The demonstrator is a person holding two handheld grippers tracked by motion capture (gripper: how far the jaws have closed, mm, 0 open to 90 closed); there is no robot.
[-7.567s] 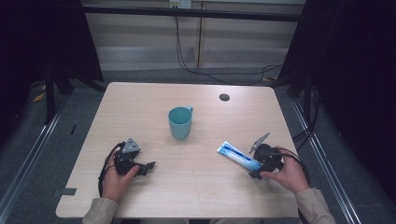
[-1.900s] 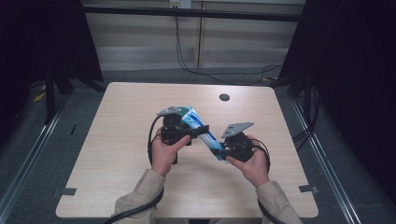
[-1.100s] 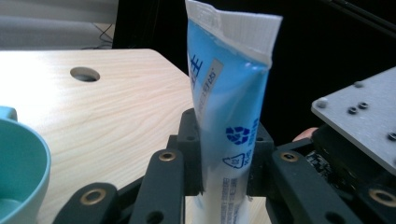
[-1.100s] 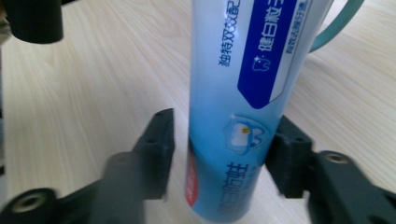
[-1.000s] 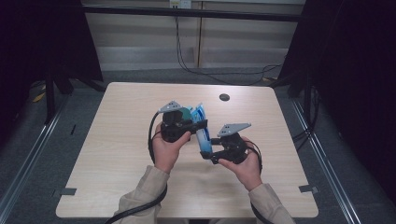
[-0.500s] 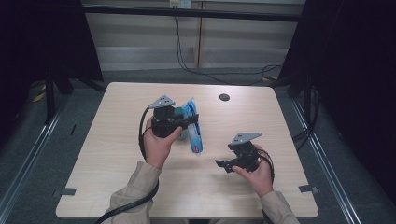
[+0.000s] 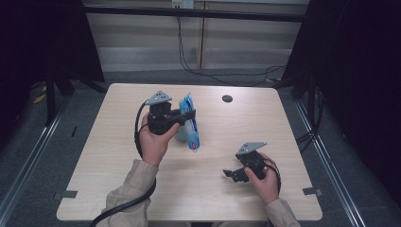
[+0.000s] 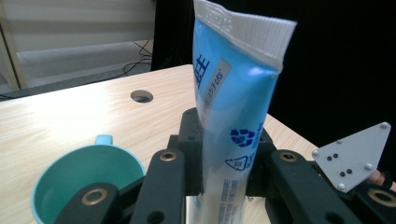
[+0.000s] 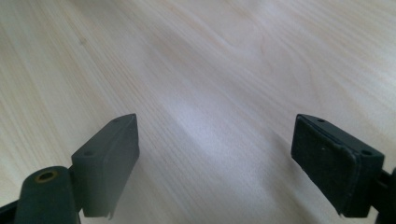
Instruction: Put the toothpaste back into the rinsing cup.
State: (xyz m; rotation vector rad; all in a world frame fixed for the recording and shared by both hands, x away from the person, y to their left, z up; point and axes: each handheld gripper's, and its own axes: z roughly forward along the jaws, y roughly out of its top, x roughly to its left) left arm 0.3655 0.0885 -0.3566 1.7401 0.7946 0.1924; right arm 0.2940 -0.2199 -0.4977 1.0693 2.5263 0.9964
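Two tools shared the toothpaste tube (image 7: 190, 124) a moment ago; now only your left tool (image 7: 185, 115) is clenched on it, holding it upright above the counter (image 7: 118, 189), crimped end up. Your right tool (image 7: 230, 174) has let go, stands spread wide with nothing between its jaws, and has dropped toward 5 o'clock, low over the bare wood. So I judge the handover is done, and lowering the tube into the teal cup (image 8: 74, 179) remains. From above the cup hides behind your left hand; the left gripper view shows its open mouth at 8 o'clock of the tube.
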